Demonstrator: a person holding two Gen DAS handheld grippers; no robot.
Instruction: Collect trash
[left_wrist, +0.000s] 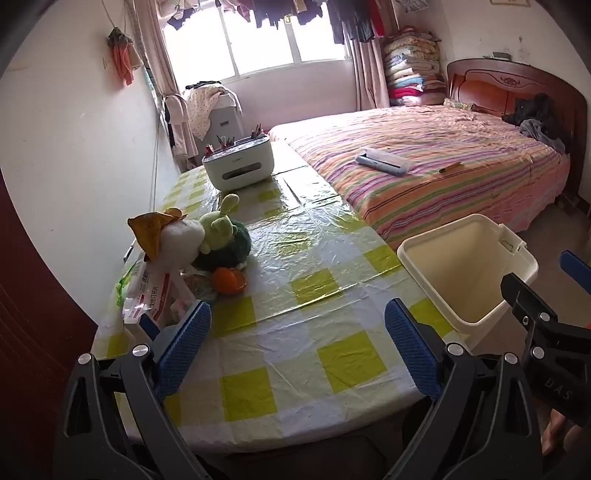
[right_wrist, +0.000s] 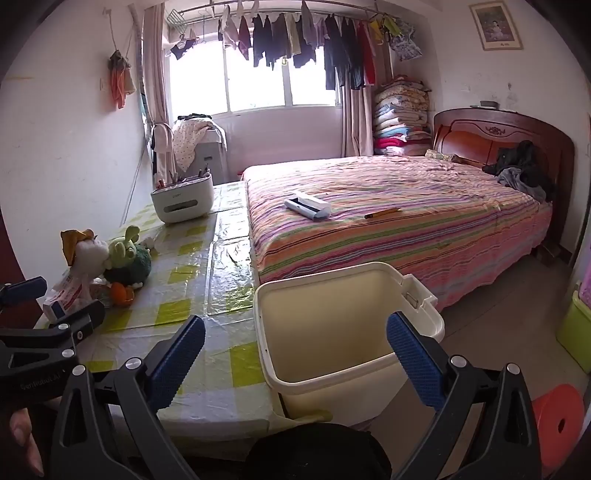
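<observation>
One cream bin (right_wrist: 332, 332) stands at lower centre. Two plush toys (left_wrist: 207, 236) sit left, beside one orange peel (left_wrist: 229, 280). Two open grippers (left_wrist: 297, 350) frame the bottom.

Bright window (right_wrist: 255, 77) lights white walls, a striped bed (right_wrist: 399, 221) and checked table (left_wrist: 295, 295).

Daylight floods through the blown-out window (right_wrist: 258, 77), glaring off the plastic tablecloth (left_wrist: 306, 229); fisheye edges curve and darken.

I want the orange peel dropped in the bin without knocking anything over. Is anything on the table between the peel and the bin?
Nothing visible: from the orange peel to the cream bin beside the table's edge, only bare checked tablecloth lies between. The plush toys sit behind the peel.
</observation>
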